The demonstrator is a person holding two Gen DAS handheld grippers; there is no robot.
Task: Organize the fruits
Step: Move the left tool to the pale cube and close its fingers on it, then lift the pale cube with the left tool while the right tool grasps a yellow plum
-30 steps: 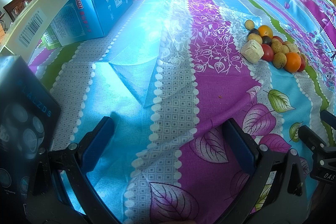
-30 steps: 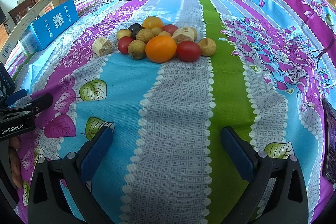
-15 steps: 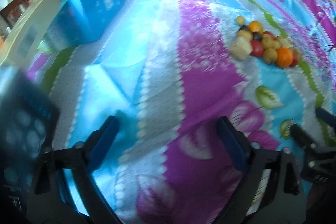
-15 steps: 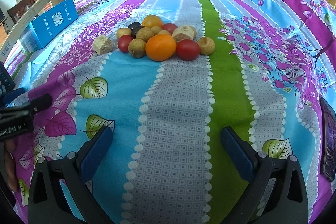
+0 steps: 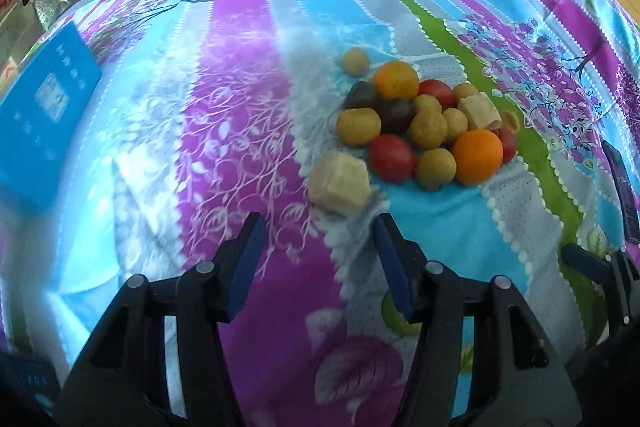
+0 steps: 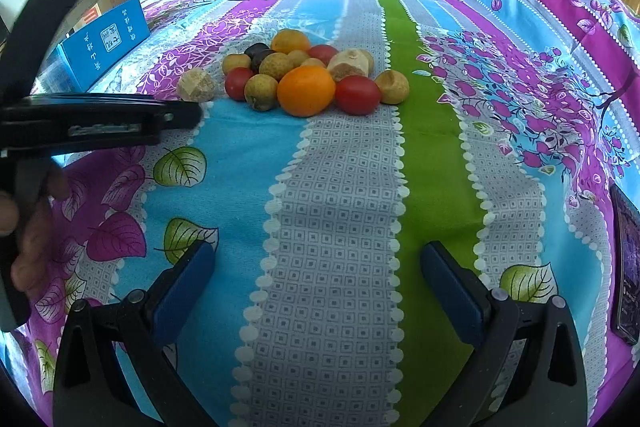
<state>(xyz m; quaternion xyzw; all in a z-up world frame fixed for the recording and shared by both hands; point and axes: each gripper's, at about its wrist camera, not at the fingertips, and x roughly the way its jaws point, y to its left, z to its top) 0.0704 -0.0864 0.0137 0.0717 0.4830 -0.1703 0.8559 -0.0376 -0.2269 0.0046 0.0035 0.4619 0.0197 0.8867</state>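
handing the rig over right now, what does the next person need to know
Left gripper: jaws closing, nothing between them, aimed at the pale cut chunk nearest it.
Right gripper: open, empty, over bare bedsheet, short of the pile.
Fruit pile: oranges, tomatoes, brownish round fruits and dark ones, all clustered together on the sheet.
Done: nothing sorted.
Left: separate every fruit.

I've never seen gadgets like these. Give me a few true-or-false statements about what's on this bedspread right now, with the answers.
1. The fruit pile lies directly on the bedspread. True.
2. The left gripper grips a tomato. False: its jaws are closing with nothing between them.
3. A blue box lies beyond the pile, to its left in the right wrist view. True.
4. The right gripper is clamped shut. False: it is wide open over bare cloth.
5. The pile holds only oranges. False: red, tan and dark fruits too.
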